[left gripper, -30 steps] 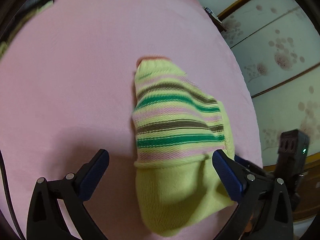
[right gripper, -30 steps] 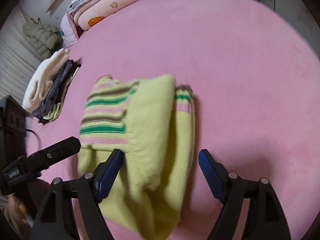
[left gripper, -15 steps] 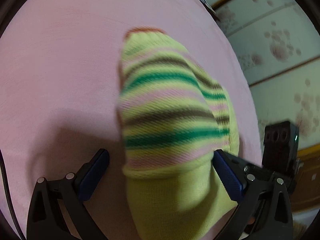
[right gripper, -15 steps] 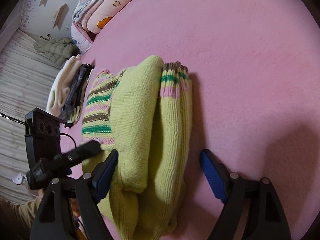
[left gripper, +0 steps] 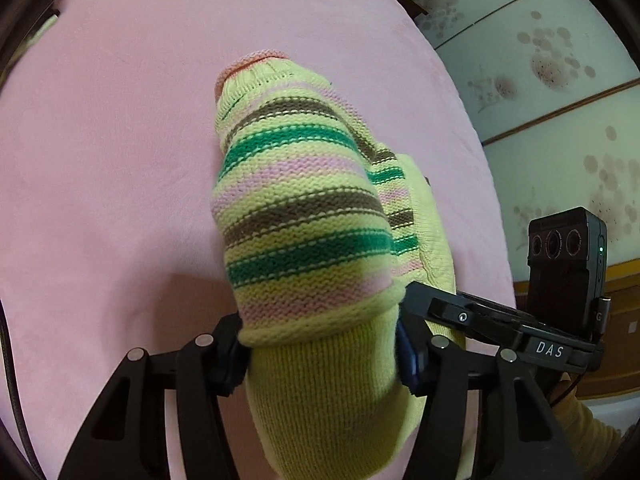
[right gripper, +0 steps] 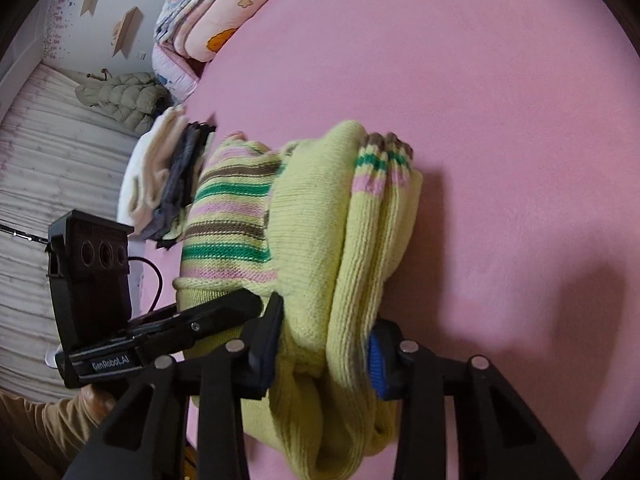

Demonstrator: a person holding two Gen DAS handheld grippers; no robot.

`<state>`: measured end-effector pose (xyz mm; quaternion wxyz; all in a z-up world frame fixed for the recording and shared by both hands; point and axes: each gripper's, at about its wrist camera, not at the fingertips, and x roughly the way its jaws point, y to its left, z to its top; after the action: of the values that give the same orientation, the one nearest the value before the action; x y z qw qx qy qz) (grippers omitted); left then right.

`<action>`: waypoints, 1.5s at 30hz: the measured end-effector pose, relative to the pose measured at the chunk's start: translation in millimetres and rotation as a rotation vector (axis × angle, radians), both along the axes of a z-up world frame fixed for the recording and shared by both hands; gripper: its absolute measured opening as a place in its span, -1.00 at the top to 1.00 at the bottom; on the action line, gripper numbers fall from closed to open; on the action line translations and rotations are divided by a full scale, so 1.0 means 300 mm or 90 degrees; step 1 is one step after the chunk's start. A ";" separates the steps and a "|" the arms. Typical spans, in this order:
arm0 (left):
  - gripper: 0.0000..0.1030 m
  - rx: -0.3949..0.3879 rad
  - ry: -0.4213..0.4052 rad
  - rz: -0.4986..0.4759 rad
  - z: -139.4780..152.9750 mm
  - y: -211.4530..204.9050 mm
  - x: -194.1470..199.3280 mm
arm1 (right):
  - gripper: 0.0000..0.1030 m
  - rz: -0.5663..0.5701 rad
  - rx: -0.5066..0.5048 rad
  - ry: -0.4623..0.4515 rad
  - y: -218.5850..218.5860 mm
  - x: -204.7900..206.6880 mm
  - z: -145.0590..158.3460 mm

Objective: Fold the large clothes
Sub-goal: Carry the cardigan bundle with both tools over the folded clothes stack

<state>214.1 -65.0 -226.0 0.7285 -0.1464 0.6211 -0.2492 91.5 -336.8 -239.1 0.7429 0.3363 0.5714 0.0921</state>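
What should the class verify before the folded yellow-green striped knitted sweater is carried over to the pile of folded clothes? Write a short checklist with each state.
1. Left tongs grip the folded yellow-green striped knitted sweater: ok; they have just closed on it.
2. Right tongs grip it: ok, also just closed.
3. Fold stays together: ok.
4. Sweater fully clear of the pink bed cover: cannot tell.
5. Pile of folded clothes in sight: ok.

Your left black plastic tool (left gripper: 322, 354) has blue pads, silver screws; your right black plastic tool (right gripper: 326, 354) likewise; tan sleeve (right gripper: 36, 428) lower left.
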 end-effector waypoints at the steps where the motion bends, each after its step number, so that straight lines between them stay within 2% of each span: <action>1: -0.12 0.003 -0.004 -0.002 0.043 0.015 -0.020 | 0.30 0.004 0.003 -0.003 0.021 -0.014 0.038; 6: -0.12 0.013 -0.029 0.001 0.259 0.136 -0.103 | 0.30 0.044 -0.001 -0.027 0.171 -0.050 0.225; 13: -0.12 0.008 -0.093 0.050 0.542 0.454 -0.180 | 0.30 0.110 -0.013 -0.088 0.460 0.009 0.464; 20: -0.13 -0.006 -0.150 0.045 0.725 0.859 -0.173 | 0.30 0.129 -0.039 -0.147 0.817 0.108 0.646; 25: -0.14 -0.002 -0.191 0.033 0.802 1.144 -0.086 | 0.30 0.102 -0.044 -0.170 1.067 0.214 0.687; 31: -0.14 0.023 -0.220 0.025 0.839 1.428 0.114 | 0.30 0.091 -0.038 -0.203 1.327 0.431 0.665; 35: -0.14 0.035 -0.245 0.008 0.823 1.587 0.319 | 0.30 0.076 -0.030 -0.209 1.444 0.645 0.620; 40: -0.16 0.037 -0.259 -0.005 0.722 1.688 0.582 | 0.30 0.051 -0.031 -0.200 1.491 0.900 0.543; 42: -0.16 0.043 -0.262 -0.005 0.678 1.687 0.671 | 0.30 0.039 -0.039 -0.197 1.495 1.008 0.496; 45: -0.19 0.040 -0.238 0.003 0.587 1.650 0.812 | 0.30 0.019 -0.044 -0.184 1.486 1.140 0.417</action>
<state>457.7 430.1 -49.8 0.8360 -0.0759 0.4822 -0.2508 433.3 109.0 -114.1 0.8272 0.2852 0.4662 0.1307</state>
